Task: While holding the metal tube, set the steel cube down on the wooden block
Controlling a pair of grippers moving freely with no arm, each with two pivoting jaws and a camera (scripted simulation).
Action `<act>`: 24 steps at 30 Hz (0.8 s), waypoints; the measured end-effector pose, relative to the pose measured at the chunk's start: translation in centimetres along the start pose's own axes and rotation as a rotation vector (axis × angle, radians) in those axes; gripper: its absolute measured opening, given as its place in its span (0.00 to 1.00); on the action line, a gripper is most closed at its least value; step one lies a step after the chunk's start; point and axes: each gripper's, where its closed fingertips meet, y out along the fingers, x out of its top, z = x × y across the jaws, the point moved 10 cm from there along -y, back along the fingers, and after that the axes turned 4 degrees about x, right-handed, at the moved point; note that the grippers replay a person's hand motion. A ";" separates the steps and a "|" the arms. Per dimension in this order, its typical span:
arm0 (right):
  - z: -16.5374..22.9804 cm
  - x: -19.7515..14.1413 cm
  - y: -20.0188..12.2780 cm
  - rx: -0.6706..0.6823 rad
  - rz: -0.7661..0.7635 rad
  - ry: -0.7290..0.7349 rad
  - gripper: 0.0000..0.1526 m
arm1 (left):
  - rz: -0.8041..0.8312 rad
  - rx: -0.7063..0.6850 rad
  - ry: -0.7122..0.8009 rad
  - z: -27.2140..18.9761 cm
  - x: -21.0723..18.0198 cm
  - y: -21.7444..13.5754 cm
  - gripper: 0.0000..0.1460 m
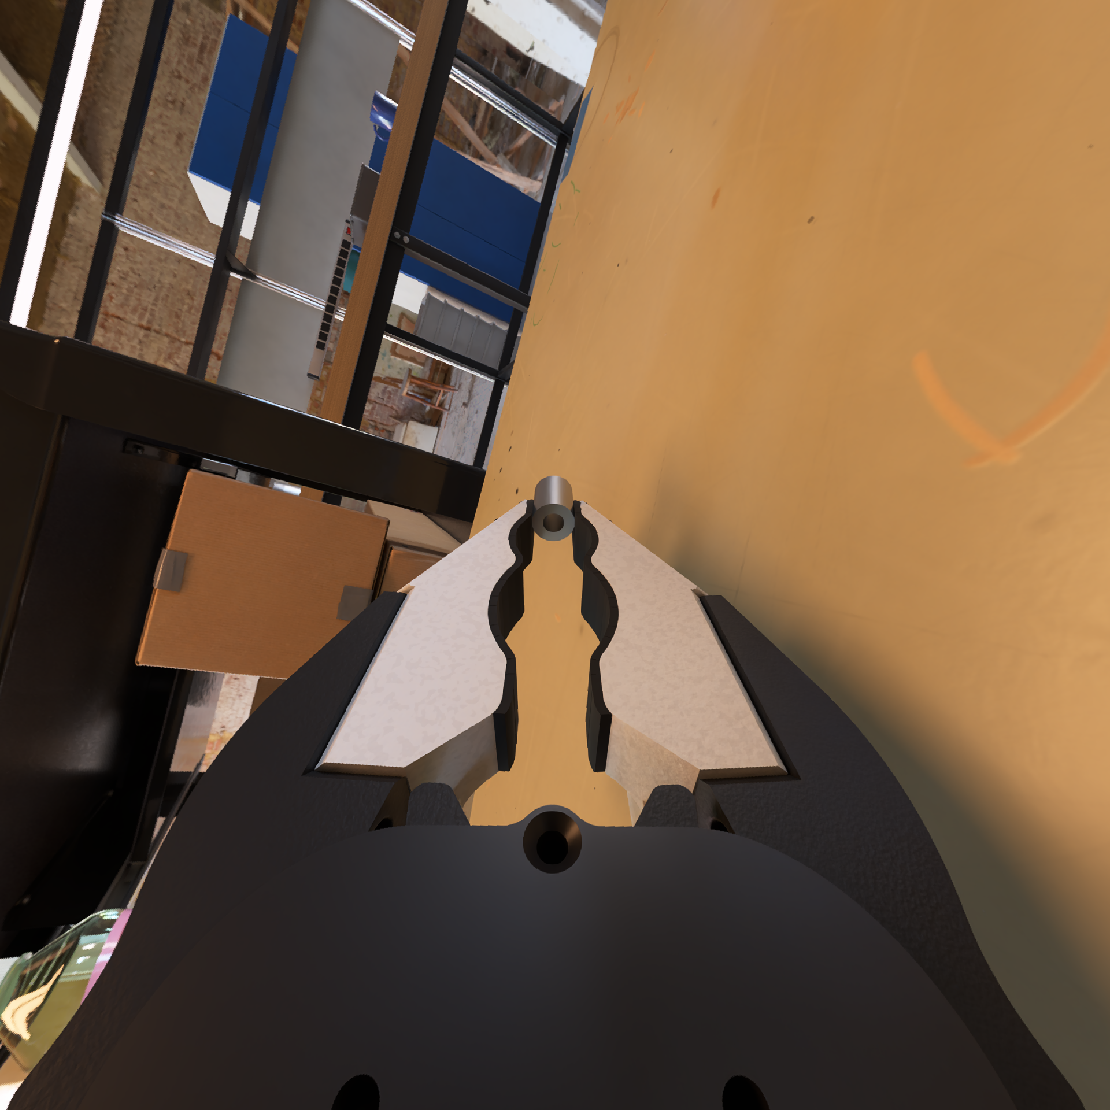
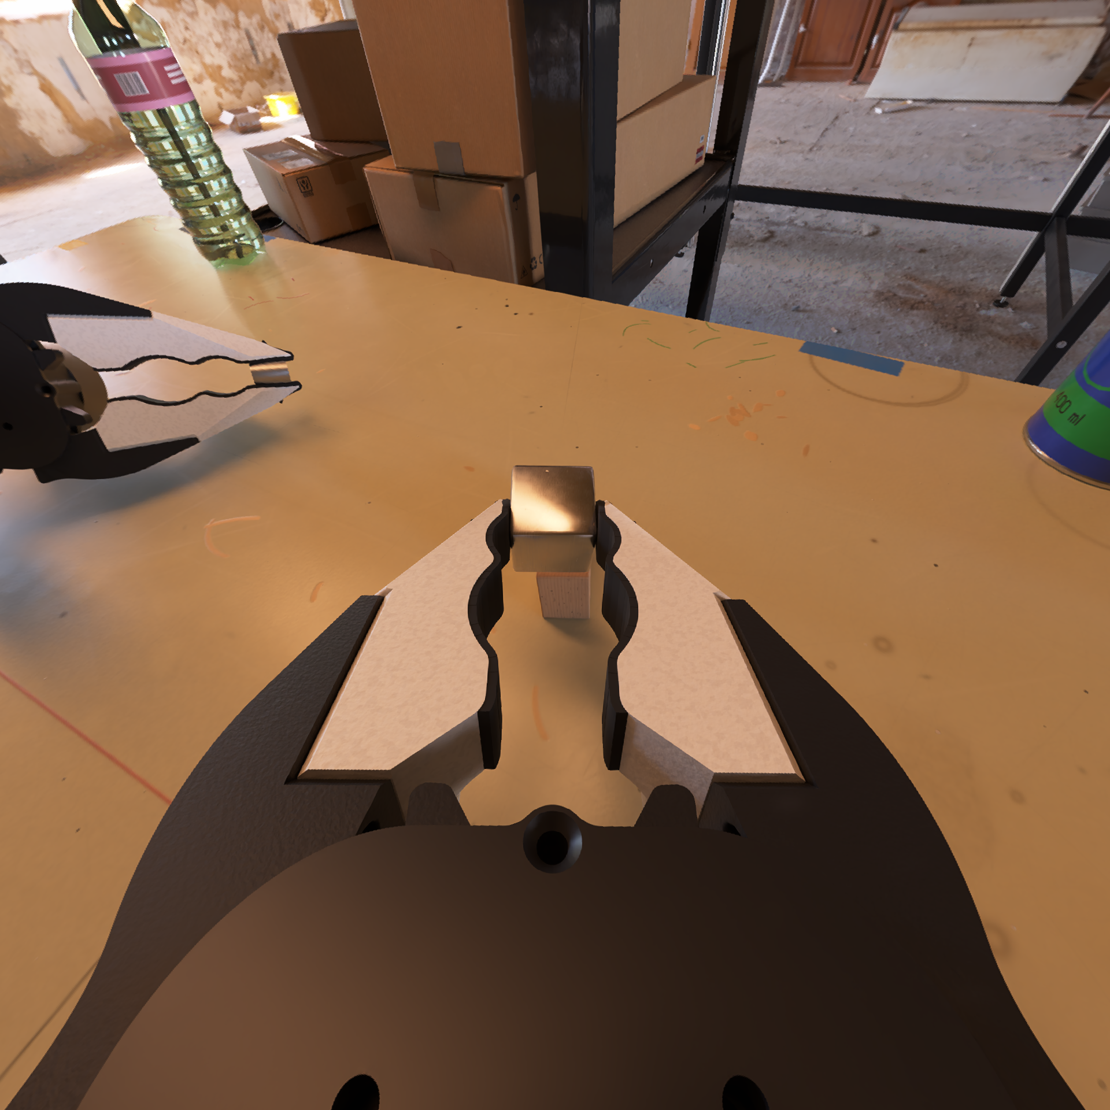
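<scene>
In the left wrist view my left gripper (image 1: 553, 515) is shut on a short grey metal tube (image 1: 553, 514) at its fingertips, held above the tan table; the view is rolled sideways. The left gripper also shows in the right wrist view (image 2: 287, 373), far left, with the tube (image 2: 270, 375) between its tips. My right gripper (image 2: 552, 522) is shut on a shiny steel cube (image 2: 551, 510). The cube is right above a small pale wooden block (image 2: 564, 593) standing on the table; I cannot tell whether they touch.
A green plastic bottle (image 2: 180, 144) stands at the table's far left edge, a blue and green can (image 2: 1075, 420) at the right edge. Cardboard boxes (image 2: 444, 180) and a black metal rack (image 2: 576, 150) stand beyond the table (image 2: 781, 540).
</scene>
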 end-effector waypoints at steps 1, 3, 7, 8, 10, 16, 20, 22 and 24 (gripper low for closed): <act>0.0 0.0 0.3 -0.002 0.004 -0.002 0.18 | 0.002 -0.001 -0.010 0.1 0.0 0.1 0.08; -0.1 0.1 0.9 -0.002 0.013 -0.006 0.18 | 0.005 -0.005 -0.031 0.3 0.0 0.2 0.08; -0.2 0.3 2.1 -0.015 0.020 -0.012 0.18 | -0.015 -0.009 -0.063 0.6 0.0 0.0 0.08; -0.2 0.3 2.4 -0.016 0.022 -0.013 0.18 | -0.024 -0.010 -0.066 0.6 0.0 -0.1 0.08; -0.2 0.4 3.0 -0.025 0.041 -0.020 0.18 | -0.036 -0.014 -0.077 0.7 -0.1 -0.3 0.08; 0.5 0.4 4.2 -0.067 0.119 -0.094 0.18 | -0.051 -0.050 -0.162 1.5 -0.4 -0.7 0.08; 0.6 0.2 4.5 -0.086 0.169 -0.131 0.18 | -0.058 -0.066 -0.170 1.6 -0.5 -0.7 0.08; 0.4 0.2 4.5 -0.081 0.172 -0.123 0.18 | -0.058 -0.071 -0.161 1.5 -0.4 -0.8 0.08; 0.3 0.1 4.4 -0.086 0.171 -0.120 0.18 | -0.058 -0.074 -0.159 1.4 -0.4 -0.8 0.08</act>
